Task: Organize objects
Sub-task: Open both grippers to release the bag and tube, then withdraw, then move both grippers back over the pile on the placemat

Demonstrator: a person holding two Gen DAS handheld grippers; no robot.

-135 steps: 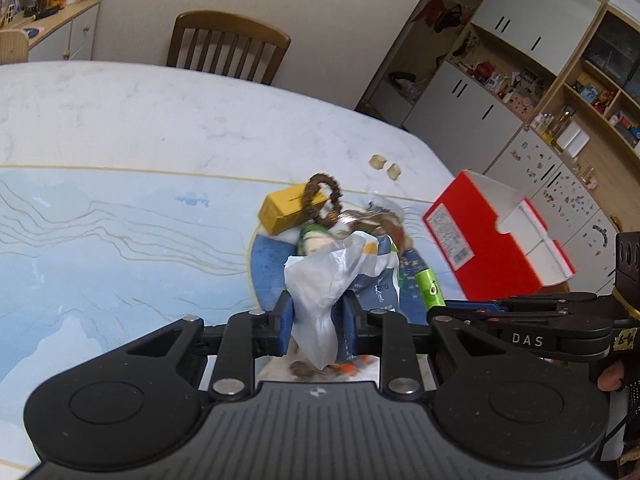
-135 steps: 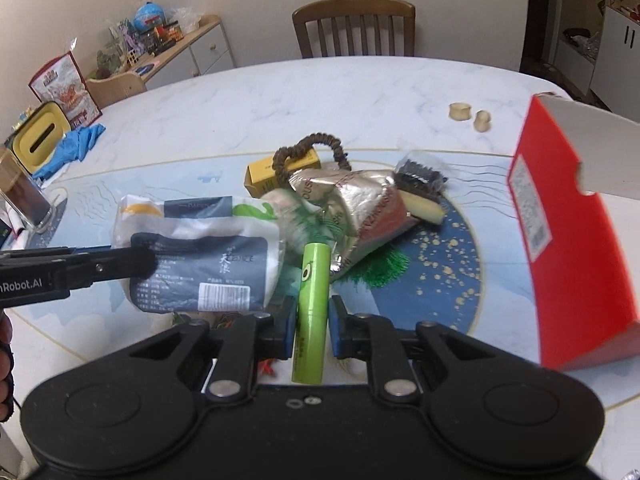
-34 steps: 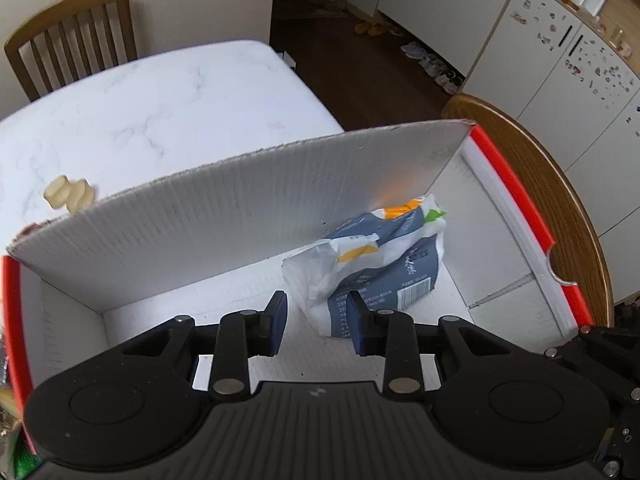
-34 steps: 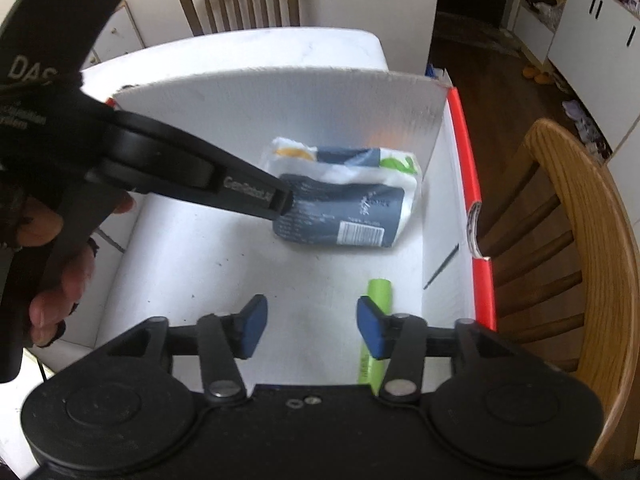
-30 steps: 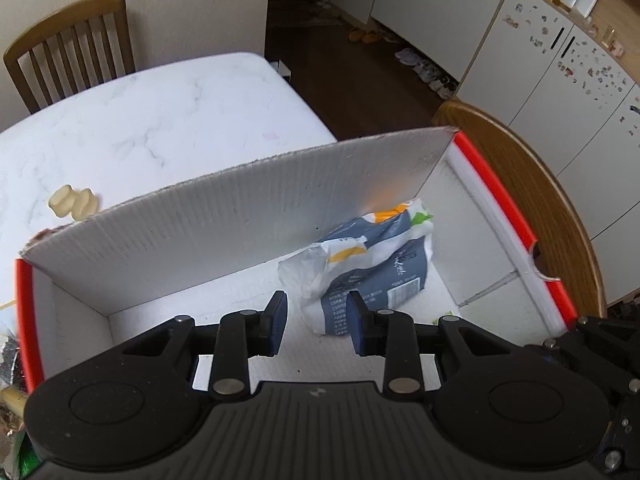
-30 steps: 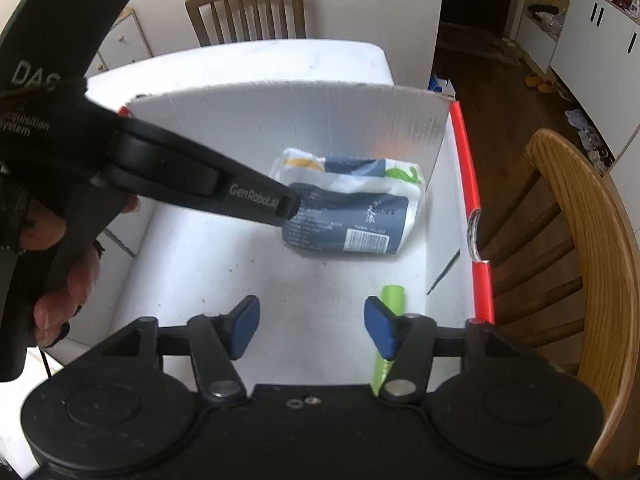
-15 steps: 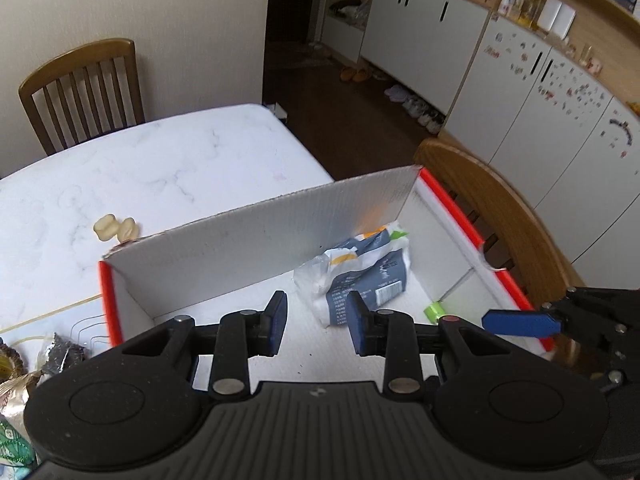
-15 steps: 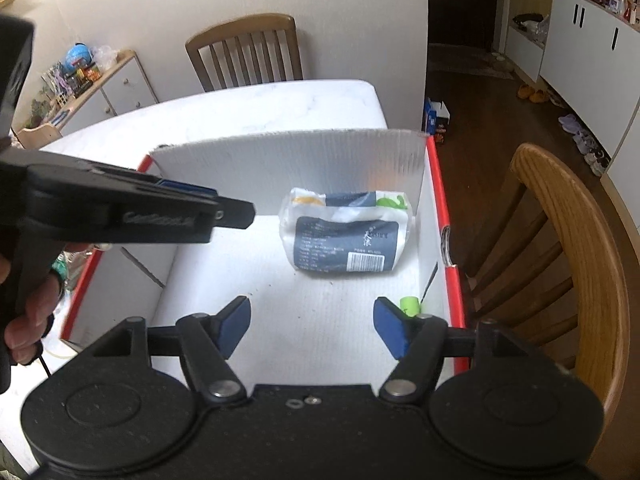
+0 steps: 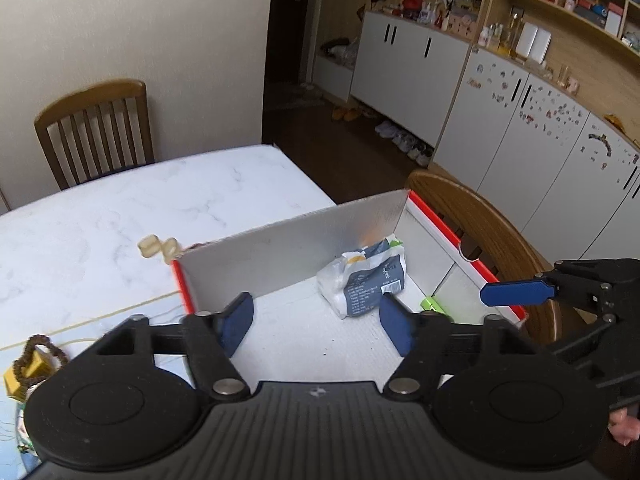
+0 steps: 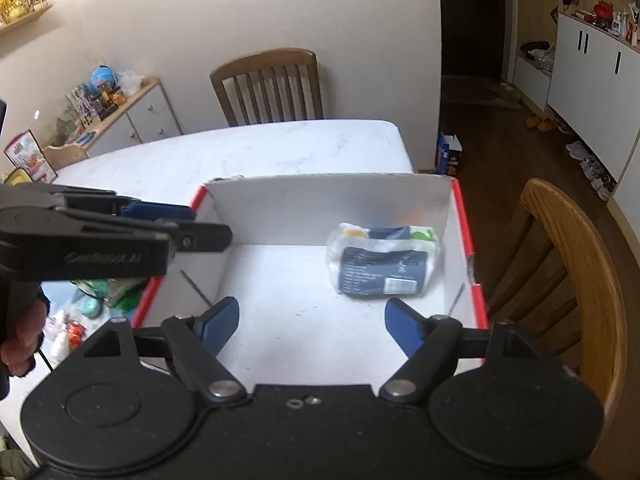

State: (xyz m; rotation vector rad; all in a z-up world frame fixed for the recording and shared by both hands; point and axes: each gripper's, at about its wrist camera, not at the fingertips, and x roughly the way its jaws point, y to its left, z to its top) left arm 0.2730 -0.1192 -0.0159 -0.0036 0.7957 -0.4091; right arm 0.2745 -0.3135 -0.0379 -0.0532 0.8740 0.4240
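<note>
A red and white cardboard box [image 9: 288,256] [image 10: 320,204] stands open at the table's right end. A white and dark blue pouch [image 9: 366,278] [image 10: 382,266] lies inside it near the far right corner. A green tube [image 9: 432,303] lies by the box's right wall, seen only in the left wrist view. My left gripper [image 9: 316,322] is open and empty above the box's near left part. My right gripper [image 10: 312,326] is open and empty above the box's near side. The left gripper [image 10: 160,220] also shows in the right wrist view at the left.
A yellow box with a brown bead ring [image 9: 34,362] and other packets [image 10: 100,292] lie on the blue mat left of the box. Two small beige pieces [image 9: 158,246] sit on the marble table [image 9: 120,216]. A wooden chair [image 10: 568,264] stands right of the box, another [image 10: 268,84] at the far end.
Both grippers have pulled up and back from the box. The left jaws have opened wider. The pouch and green tube stay in the box.
</note>
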